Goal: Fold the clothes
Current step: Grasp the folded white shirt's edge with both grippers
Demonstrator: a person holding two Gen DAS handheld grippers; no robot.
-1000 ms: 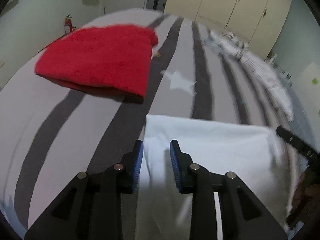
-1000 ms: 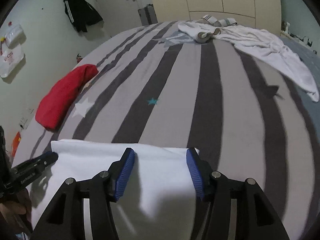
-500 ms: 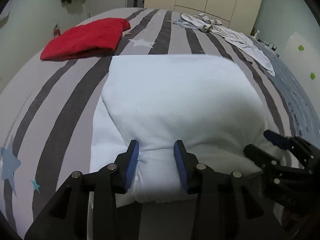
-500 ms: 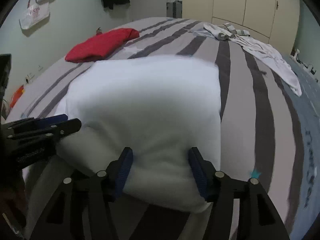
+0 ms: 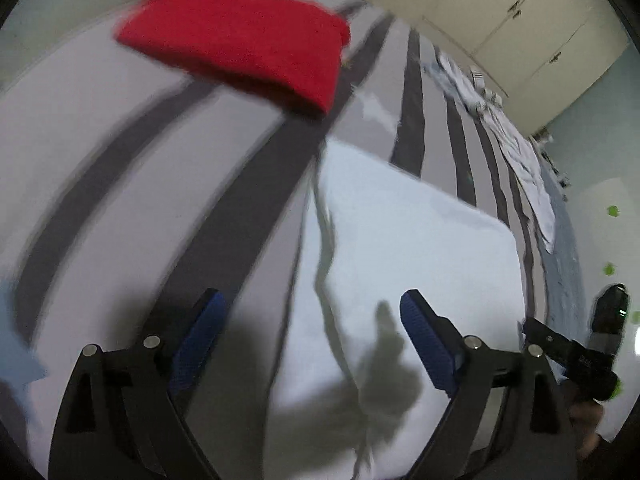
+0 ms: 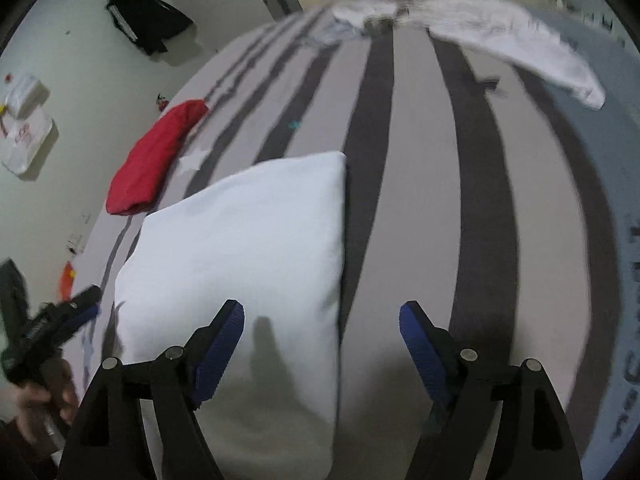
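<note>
- Left gripper [image 5: 310, 326]: half a second ago its pads pinched the near hem of the white garment [image 5: 408, 264]; now the jaws are spreading wide, nothing pressed between them, the cloth lying free below, lower centre of the left view.
- Right gripper [image 6: 322, 330]: likewise released; jaws opening, the garment's right edge under the left finger, bare bedspread [image 6: 420, 200] under the right one.
- White garment: centre-left of the right view [image 6: 248, 240], flat on the bed as a neat rectangle, its far edge folded over. A second earlier only a narrow strip showed ahead of the fingers; the near hem has since been carried and laid down.
- Layer seam: a thin dark line runs down the cloth in the left view; the frame is smeared, so it is probably an edge of the folded layers, not certainly.
- Red garment [image 5: 240, 44]: upper left of the left view, folded, apart from the white one, unchanged.
- White heap [image 6: 500, 36]: upper right of the right view, unfolded, untouched.
- Reading: this fold looks complete and let go; the white piece may take another fold or be set aside, with the heap left to do.
</note>
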